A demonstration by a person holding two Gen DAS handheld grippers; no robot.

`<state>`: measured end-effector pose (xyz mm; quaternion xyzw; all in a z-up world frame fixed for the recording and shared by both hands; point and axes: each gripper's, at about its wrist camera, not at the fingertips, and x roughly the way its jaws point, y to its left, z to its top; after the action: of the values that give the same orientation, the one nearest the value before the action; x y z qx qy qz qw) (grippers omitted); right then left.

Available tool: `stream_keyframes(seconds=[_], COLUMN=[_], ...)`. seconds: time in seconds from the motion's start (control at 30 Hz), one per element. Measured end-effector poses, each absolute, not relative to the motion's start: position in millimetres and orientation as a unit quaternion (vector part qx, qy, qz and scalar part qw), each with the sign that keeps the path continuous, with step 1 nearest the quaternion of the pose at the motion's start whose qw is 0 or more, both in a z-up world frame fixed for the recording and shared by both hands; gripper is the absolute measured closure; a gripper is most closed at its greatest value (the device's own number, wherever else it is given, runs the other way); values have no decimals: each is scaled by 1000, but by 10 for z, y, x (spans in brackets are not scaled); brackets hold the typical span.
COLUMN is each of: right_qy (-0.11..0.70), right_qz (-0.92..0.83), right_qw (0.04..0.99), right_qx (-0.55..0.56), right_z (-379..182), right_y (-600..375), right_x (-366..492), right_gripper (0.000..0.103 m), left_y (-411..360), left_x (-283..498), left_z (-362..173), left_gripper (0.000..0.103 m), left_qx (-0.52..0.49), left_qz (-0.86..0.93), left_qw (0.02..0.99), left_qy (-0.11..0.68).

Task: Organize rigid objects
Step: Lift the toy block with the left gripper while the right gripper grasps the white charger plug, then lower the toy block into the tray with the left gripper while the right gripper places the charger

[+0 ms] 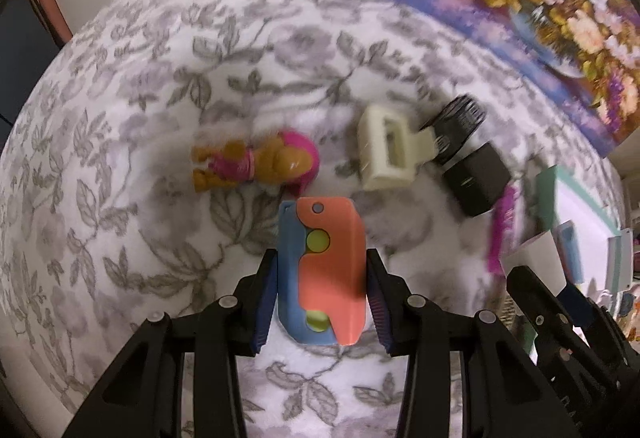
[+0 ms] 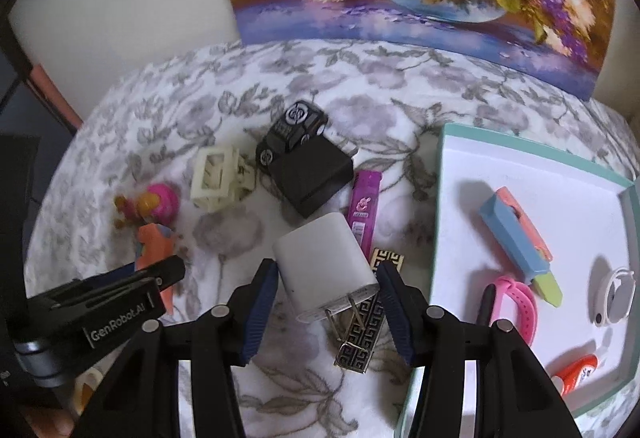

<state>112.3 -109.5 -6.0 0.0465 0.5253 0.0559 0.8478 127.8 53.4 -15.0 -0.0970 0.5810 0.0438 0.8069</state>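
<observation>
A: What's the left gripper [image 1: 322, 274] doing?
B: I'm clamping the orange-blue toy [image 1: 326, 270], frame centre. The right gripper [image 2: 328, 292] is pinching the white charger [image 2: 326, 272], centre, beside the tray [image 2: 444, 206].

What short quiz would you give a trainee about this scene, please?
1. True or false: the left tongs grip the orange-and-blue toy.
2. What do the right tongs hold? A) white charger B) black toy car C) cream hair clip
3. Where does the pink band lie?

Key: 1 true. 2 A. 3 in the teal-rimmed tray.
</observation>
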Motion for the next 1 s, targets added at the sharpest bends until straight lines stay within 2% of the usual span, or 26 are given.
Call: stream_keyframes(seconds=[0.3, 0.8, 1.0], right_qy=[494, 504, 500], right_qz=[25, -97, -131], right_qw=[864, 836, 830], right_qx=[93, 194, 209], right_z=[362, 225, 231], right_y=[-1603, -2947, -3286], right_x=[1113, 914, 800], right_gripper=[49, 49, 48], left_y=[270, -733, -1201], left_x=[1236, 1170, 1124], left_z=[298, 377, 371], left_gripper=[59, 59, 59], left_qx=[-77, -55, -15], left_qz=[19, -80, -107], left_qw=[839, 833, 831], left_qy=[538, 545, 546])
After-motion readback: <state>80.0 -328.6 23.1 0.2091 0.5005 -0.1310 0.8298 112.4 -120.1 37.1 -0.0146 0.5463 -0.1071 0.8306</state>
